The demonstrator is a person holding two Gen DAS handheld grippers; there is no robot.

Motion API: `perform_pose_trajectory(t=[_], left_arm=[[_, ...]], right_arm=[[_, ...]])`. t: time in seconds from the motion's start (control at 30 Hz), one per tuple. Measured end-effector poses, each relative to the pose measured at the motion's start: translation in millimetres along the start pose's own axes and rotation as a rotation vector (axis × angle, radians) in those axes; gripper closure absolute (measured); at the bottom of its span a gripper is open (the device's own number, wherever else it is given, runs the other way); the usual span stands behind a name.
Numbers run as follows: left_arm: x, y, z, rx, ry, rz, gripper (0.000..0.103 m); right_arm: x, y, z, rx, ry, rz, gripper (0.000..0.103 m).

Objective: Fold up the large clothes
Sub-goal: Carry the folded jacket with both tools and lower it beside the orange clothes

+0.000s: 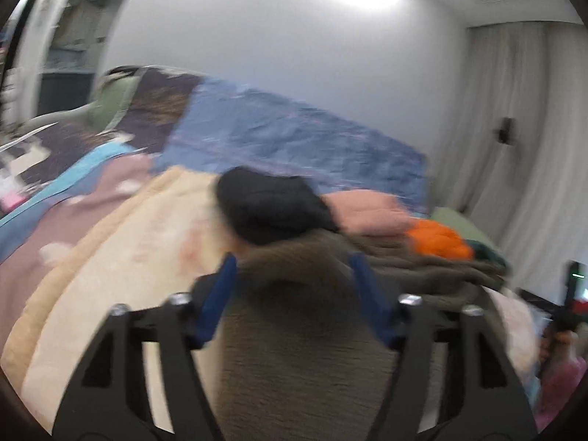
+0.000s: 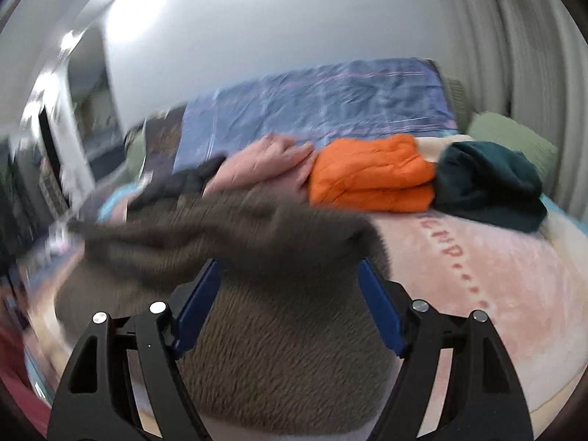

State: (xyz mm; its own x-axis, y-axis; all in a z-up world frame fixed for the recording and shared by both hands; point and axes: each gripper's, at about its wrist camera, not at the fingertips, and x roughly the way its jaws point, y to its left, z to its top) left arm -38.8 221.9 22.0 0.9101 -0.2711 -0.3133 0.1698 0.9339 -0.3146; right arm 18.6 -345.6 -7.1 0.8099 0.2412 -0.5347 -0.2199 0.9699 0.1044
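While both views are smeared by motion blur, the brown fleece garment reads clearly: it fills the space between the blue fingers of the left gripper and, in the right wrist view, between those of the right gripper. In each view the jaws stand wide with the fleece bunched between them; whether the pads actually pinch the cloth cannot be told. The garment hangs raised above the cream blanket, a fold of it stretched out sideways. Beyond the fleece on the bed lie a black garment, a pink garment, a folded orange jacket and, beside the jacket, a dark green garment. Behind these, farther from the fleece, a blue plaid sheet lies against the white wall.
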Motion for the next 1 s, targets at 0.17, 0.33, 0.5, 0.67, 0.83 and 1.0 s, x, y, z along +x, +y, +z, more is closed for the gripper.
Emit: perform_pose_trajectory(t=[0.17,0.33,0.5,0.67,0.83,1.0], left_arm=[[34.3,-47.9,-6.9,0.189,0.119,-0.063,0.053],[92.9,-59.1,-5.6,0.309,0.209,0.12,0.051],[152.8,-43.3,9.6,0.395,0.267,0.268,0.033],[184.3,-25.9,23.9,0.401,0.293,0.318,0.023],[222.3,-20.9,12.6,0.483,0.452,0.247,0.054],[213.3,-31.1,28.5,0.492,0.339,0.254,0.089]], right_arm=[[41.0,19.3,12.5,-0.045,0.065,0.046,0.035],[77.3,12.5,41.3,-0.001,0.08,-0.021,0.038],[110.0,14.9,68.7,-0.099,0.09,-0.078,0.038],[147.0,1.7,85.9,-0.251,0.12,-0.244,0.031],[189.0,-19.2,85.4,-0.249,0.239,-0.182,0.045],[165.0,-35.9,106.6,-0.055,0.103,-0.164,0.091]])
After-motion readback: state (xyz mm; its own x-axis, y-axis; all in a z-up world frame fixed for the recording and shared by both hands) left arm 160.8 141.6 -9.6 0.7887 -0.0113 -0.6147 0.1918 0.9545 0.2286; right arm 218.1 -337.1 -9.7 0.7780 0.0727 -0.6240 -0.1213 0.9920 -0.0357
